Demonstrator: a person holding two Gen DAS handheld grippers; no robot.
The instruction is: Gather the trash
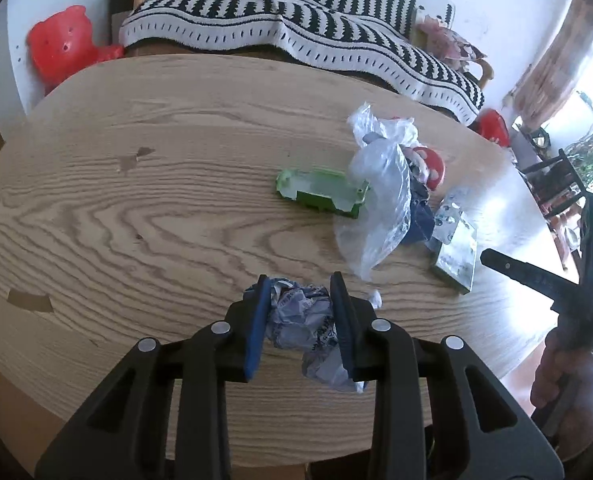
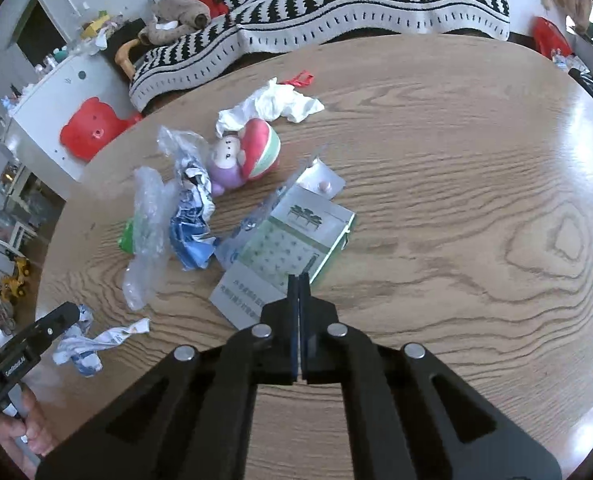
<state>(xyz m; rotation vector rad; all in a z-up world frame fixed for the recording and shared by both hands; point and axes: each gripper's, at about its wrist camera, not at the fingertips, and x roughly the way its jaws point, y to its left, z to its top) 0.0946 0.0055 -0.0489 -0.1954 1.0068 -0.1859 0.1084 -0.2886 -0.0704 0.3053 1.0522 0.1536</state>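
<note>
Left claw (image 1: 300,292) is clamped on a crumpled wrapper (image 1: 302,320) at bottom center, just above the counter (image 1: 136,200). Right claw (image 2: 298,280) is fully closed and empty, tips at the box (image 2: 296,236). The loose tail hanging off the wrapper could probably snag and drag it free.
</note>
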